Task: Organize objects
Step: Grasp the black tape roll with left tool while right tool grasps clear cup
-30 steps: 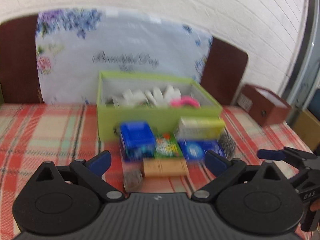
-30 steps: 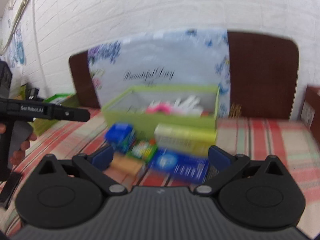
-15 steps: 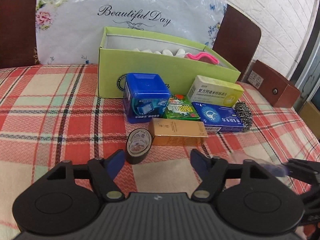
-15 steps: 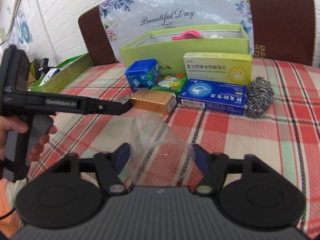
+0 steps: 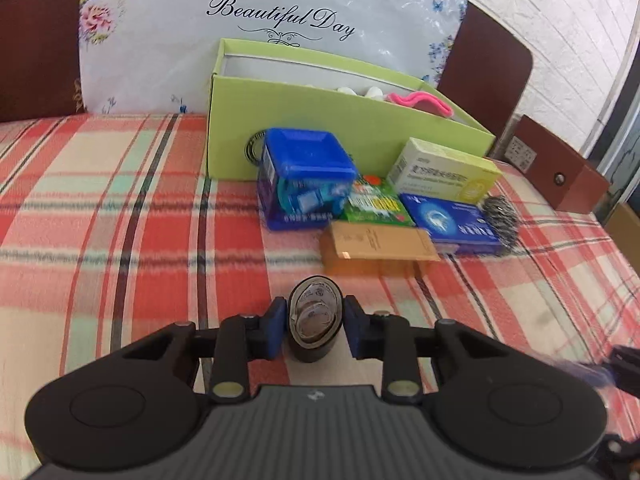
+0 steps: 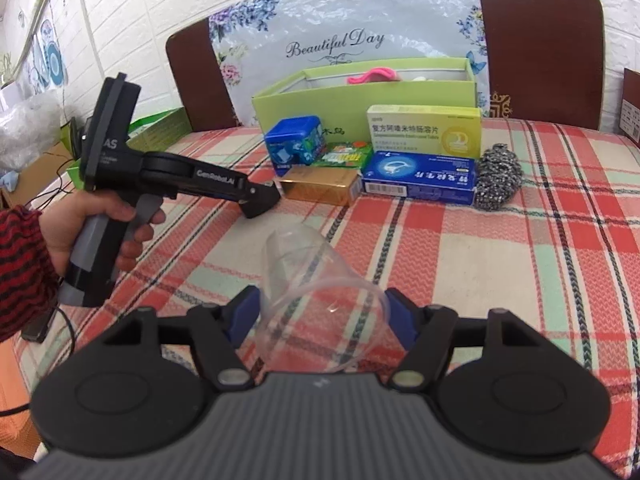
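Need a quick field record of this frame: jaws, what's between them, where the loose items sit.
left gripper: jaws closing around black tape roll, a thin gap each side
right gripper: jaws shut on clear plastic cup lying on its side
loose items: blue tin, gold box, blue carton, in front of green open box
surface: plaid cloth

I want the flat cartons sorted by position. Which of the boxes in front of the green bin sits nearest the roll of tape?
The gold box. It lies at the front of the cluster, just beyond the roll of tape; the blue box and yellow box lie farther back.
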Demonstrator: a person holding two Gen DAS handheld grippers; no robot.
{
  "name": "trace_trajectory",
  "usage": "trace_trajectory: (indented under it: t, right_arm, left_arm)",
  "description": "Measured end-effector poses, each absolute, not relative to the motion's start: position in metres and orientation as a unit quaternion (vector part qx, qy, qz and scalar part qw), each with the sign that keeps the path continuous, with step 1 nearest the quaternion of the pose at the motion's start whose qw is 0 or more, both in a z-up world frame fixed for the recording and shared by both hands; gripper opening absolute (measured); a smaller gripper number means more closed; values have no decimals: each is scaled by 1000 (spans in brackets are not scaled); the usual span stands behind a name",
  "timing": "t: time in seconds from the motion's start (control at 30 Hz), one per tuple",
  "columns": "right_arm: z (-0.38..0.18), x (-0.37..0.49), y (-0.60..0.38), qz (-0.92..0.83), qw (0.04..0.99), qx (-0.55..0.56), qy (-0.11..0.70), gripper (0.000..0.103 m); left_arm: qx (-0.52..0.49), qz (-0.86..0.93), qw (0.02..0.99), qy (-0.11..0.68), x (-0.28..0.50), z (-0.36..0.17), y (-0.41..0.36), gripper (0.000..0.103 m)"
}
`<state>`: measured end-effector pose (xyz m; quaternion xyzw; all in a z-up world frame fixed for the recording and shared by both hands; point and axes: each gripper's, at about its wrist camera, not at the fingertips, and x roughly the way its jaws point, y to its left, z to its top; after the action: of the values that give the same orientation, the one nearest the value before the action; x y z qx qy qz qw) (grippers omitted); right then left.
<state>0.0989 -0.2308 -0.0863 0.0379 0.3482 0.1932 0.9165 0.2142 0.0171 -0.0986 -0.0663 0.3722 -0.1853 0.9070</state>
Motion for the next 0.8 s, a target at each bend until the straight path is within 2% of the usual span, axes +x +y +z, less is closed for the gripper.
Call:
trace_trajectory:
  t: [0.1, 0.17, 0.2, 0.3, 0.47, 0.53, 0.57, 0.6, 0.67, 0.8]
  right_arm:
    - [-89, 99, -223, 201, 912, 20, 356, 71]
    - [-91, 97, -218, 197, 914, 5, 355, 86]
    - [-92, 96, -217, 195, 914, -1, 355, 87]
    - [-94, 97, -214, 195, 912, -9, 361, 88]
    - [-93, 93, -214, 198, 911, -8, 363, 88]
    - [-94, 92, -211, 202, 909, -9, 364, 86]
    - [-94, 92, -209, 205, 908, -10, 366, 83]
    - [-95, 92, -208, 208, 906, -9, 368, 80]
    - [-98, 92, -206, 215, 902, -4, 375, 65]
    - [-99, 87, -202, 213, 901, -5, 377, 66]
  left_arm:
    - [-64, -196, 903, 378, 188, -99, 18, 31]
    - [-56, -195, 904, 376, 177, -100, 16, 35]
    - [-51, -194, 904, 377, 175, -100, 14, 39]
    - [-35, -191, 907, 374, 176, -100, 8, 51]
    - [-37, -184, 909, 373, 183, -104, 6, 50]
    - [-43, -181, 910, 372, 185, -104, 6, 47]
    - [-42, -179, 910, 371, 184, -104, 6, 42]
    - [-42, -181, 909, 373, 183, -104, 6, 33]
    - [-46, -180, 909, 374, 179, -104, 7, 33]
    - [-57, -178, 906, 379, 167, -102, 11, 33]
